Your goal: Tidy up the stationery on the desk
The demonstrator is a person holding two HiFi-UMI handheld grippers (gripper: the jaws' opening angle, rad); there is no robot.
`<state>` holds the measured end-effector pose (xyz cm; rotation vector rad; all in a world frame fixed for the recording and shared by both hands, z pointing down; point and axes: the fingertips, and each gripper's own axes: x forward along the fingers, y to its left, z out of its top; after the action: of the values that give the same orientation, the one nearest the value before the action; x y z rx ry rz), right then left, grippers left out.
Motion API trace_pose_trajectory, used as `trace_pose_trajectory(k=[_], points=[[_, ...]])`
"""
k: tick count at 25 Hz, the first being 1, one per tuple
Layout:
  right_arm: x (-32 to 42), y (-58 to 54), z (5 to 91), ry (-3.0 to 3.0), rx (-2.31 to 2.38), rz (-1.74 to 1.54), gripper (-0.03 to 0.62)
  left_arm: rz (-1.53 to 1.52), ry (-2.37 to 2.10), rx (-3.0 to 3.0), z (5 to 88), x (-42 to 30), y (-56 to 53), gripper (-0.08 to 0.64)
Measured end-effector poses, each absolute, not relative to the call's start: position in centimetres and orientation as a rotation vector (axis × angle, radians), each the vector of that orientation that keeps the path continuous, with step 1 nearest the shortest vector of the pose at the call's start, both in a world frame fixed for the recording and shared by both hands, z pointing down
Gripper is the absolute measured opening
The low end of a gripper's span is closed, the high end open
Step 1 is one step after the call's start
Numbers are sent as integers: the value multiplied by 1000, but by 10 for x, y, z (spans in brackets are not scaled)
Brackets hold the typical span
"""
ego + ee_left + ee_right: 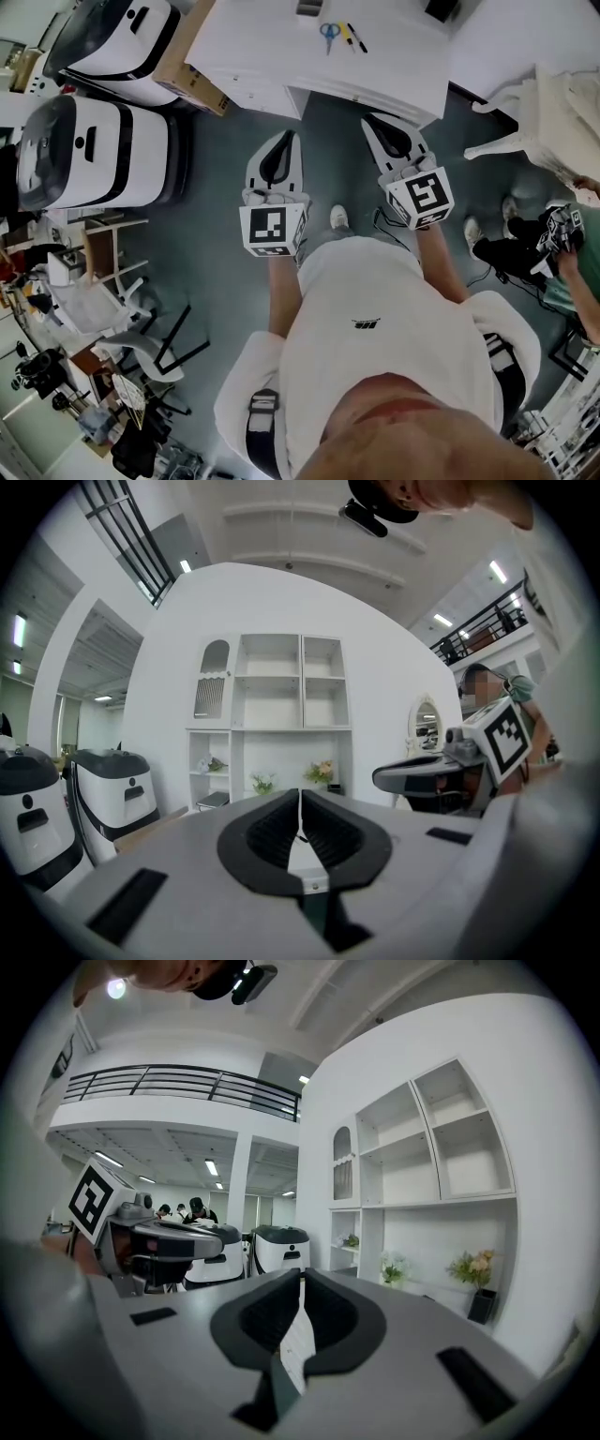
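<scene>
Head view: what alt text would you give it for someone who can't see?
Seen from above, a person in white holds the left gripper and right gripper, both shut and empty, over grey floor short of a white desk bearing blue scissors and pens.

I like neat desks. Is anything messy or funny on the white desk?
A little. Blue scissors and two pens lie loose side by side near the front edge of the desk, not in any holder. Nothing looks spilled or broken.
</scene>
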<state>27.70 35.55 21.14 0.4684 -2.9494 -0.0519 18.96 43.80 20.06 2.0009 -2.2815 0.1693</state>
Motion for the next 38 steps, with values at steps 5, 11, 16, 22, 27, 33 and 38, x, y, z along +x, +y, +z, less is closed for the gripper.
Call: trace_pose_trajectory(k=[5, 11, 16, 22, 27, 33, 38], points=[[245, 335, 211, -2940, 491, -58, -2, 154, -2255, 2013, 204, 157, 417, 0], [228, 304, 220, -2898, 544, -52, -2, 149, -2226, 2048, 208, 132, 384, 0], [215, 279, 224, -2880, 566, -57, -2, 156, -2211, 2060, 212, 115, 358, 0], [193, 240, 230, -2874, 581, -59, -2, 170, -2189, 2075, 220, 93, 317, 0], [162, 192, 231, -2866, 578, -55, -2, 190, -2183, 2070, 222, 63, 270, 0], [121, 133, 240, -2853, 548, -27, -2, 202, -2171, 2061, 228, 26, 210, 0], [91, 84, 254, -2821, 542, 5, -2, 215, -2152, 2057, 238, -5, 162, 0]])
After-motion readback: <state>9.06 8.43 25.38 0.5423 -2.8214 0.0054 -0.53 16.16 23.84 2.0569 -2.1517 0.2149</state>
